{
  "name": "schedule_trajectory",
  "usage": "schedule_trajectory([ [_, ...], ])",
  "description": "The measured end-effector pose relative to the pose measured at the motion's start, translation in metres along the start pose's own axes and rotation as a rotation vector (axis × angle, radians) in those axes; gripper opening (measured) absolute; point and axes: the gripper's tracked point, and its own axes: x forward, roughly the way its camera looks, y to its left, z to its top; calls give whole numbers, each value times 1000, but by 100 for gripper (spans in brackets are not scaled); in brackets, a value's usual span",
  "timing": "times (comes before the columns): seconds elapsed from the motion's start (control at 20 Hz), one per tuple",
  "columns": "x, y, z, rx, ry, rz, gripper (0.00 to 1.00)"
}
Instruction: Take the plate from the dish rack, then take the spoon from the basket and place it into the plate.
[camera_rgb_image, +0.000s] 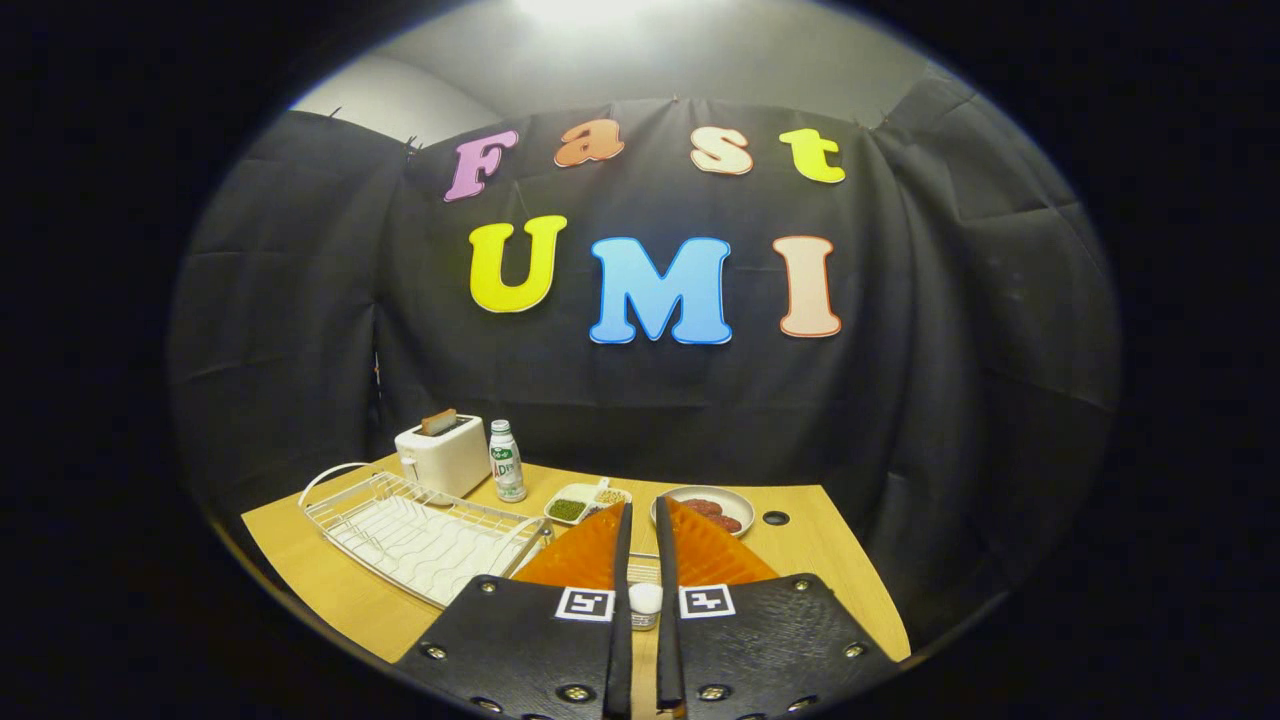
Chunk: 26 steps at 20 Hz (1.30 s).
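My gripper is held high over the wooden table, its fingers close together. A small white piece, which looks like the end of the spoon, is pinched in the narrow gap between them near their base. Both fingers press on it. A bit of wire mesh, perhaps the basket, shows through the gap beyond it. The white wire dish rack lies to the left of the fingers with nothing standing in it. The fingers hide the table straight below them.
A white toaster with toast and a small bottle stand behind the rack. Just beyond the fingertips sit a divided dish of beans and a bowl of reddish food. A cable hole lies right of the bowl.
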Motion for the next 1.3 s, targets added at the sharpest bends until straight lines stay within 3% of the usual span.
schedule_trajectory([
  [0.55, -23, 27, -31, -39, 119, 17, 9],
  [1.3, -8, 108, -94, -79, 290, 175, 9],
])
